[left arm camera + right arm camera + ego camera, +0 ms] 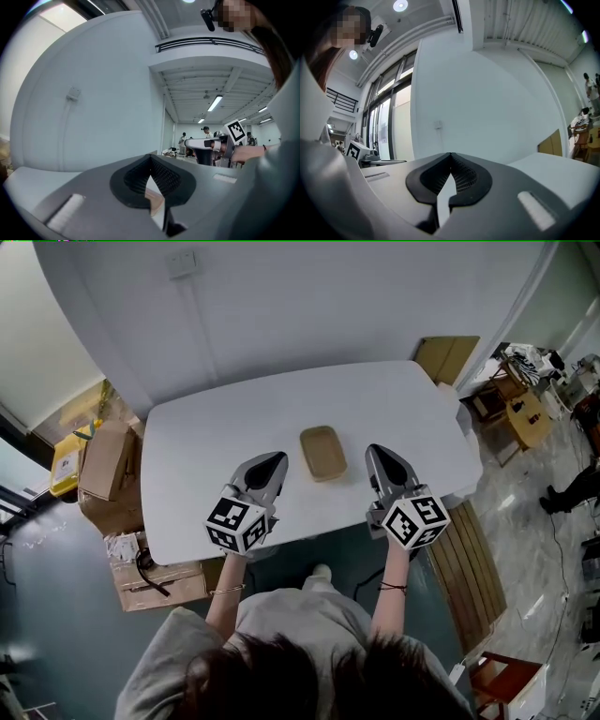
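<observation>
The brown tray (pixel 322 452) lies flat in the middle of the white tabletop (pixel 206 437), where both hands can reach it. The left gripper (pixel 272 465) and right gripper (pixel 380 457) hover near it, one each side, with fingers pressed together and holding nothing.

I am in a big work room, a lab or workshop hall and not a home. A plain white table (pixel 234 418) stands by a bare white wall (pixel 309 306) with a small switch plate (pixel 182 262). Brown cardboard boxes (pixel 103 470) sit piled on the floor beside it. Long tube lamps (pixel 216 103) hang in rows on a high ceiling. Far off, people (pixel 183 139) stand among more desks. There are tall windows (pixel 386 126) too, and wooden stools and desks (pixel 525 418) on a shiny floor (pixel 525 512).
</observation>
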`<action>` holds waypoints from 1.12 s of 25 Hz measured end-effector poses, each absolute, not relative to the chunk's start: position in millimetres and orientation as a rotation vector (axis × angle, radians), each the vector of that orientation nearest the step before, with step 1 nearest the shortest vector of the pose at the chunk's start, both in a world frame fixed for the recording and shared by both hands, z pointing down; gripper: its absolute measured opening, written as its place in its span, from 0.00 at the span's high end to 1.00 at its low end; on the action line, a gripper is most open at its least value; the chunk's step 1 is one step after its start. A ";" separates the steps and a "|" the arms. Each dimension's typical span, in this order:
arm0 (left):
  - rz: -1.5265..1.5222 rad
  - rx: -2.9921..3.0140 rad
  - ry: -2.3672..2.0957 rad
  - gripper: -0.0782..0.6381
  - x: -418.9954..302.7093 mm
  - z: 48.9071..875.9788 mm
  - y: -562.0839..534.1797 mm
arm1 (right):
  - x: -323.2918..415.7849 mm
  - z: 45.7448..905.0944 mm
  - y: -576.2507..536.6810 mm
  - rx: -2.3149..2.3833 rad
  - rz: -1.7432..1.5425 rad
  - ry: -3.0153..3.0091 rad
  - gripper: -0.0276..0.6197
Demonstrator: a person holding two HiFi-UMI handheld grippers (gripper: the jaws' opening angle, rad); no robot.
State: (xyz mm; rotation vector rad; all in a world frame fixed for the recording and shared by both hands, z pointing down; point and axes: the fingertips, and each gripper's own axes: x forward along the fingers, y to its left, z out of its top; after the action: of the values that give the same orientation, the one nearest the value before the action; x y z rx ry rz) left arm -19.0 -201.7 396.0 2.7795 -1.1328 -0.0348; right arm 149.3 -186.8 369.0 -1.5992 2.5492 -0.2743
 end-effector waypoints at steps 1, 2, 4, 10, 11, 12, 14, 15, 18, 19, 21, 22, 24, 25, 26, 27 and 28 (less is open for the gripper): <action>-0.033 2.772 -1.149 0.91 -16.4 395.9 -204.4 | 151.8 369.9 -191.8 -1.584 -0.282 2.560 0.94; -0.032 2.765 -1.165 0.91 -13.7 395.8 -207.1 | 154.3 370.4 -196.9 -1.568 -0.288 2.570 0.94; -0.030 2.750 -1.199 0.91 -8.7 396.5 -212.9 | 158.9 371.5 -207.5 -1.536 -0.299 2.589 0.94; -0.046 2.691 -1.296 0.91 2.1 400.6 -231.4 | 164.9 379.0 -233.9 -1.430 -0.337 2.679 0.94; -0.048 2.681 -1.308 0.91 4.8 402.3 -232.8 | 166.0 380.9 -236.7 -1.414 -0.346 2.695 0.94; -0.050 2.671 -1.316 0.91 7.9 404.1 -233.8 | 167.5 382.9 -239.5 -1.399 -0.355 2.707 0.94; -0.052 2.661 -1.325 0.91 15.0 407.8 -235.1 | 171.0 387.3 -244.7 -1.377 -0.373 2.721 0.94; -0.048 2.660 -1.324 0.91 18.4 410.0 -235.8 | 172.3 390.3 -247.1 -1.369 -0.382 2.727 0.94; -0.026 2.650 -1.326 0.91 24.0 418.0 -240.3 | 171.8 401.7 -255.8 -1.357 -0.412 2.755 0.94; -0.018 2.640 -1.329 0.91 24.1 420.7 -242.4 | 171.1 405.2 -259.1 -1.355 -0.425 2.763 0.94; -0.004 2.618 -1.331 0.91 23.3 425.9 -246.4 | 170.5 410.5 -265.5 -1.357 -0.454 2.764 0.94; 0.003 2.606 -1.330 0.91 22.2 428.6 -248.0 | 169.9 412.8 -268.5 -1.358 -0.470 2.761 0.94; 0.021 2.580 -1.330 0.91 18.7 435.2 -250.6 | 167.1 418.0 -273.7 -1.354 -0.509 2.758 0.94; 0.031 2.568 -1.329 0.91 17.0 438.7 -252.5 | 165.4 420.8 -276.4 -1.348 -0.530 2.758 0.94; 0.043 2.558 -1.327 0.91 15.8 442.1 -254.8 | 163.9 423.9 -279.3 -1.345 -0.549 2.759 0.94; 0.055 2.549 -1.323 0.91 15.0 445.7 -256.9 | 162.8 427.6 -281.9 -1.347 -0.567 2.761 0.94; 0.067 2.541 -1.317 0.91 14.8 449.6 -258.8 | 162.5 432.3 -284.2 -1.354 -0.584 2.763 0.94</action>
State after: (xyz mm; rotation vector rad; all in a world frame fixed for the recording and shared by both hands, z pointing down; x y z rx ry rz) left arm 14.8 -258.8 449.6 2.5410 -1.3175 0.0668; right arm 162.5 -284.2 432.3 -1.3535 2.7634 -0.5842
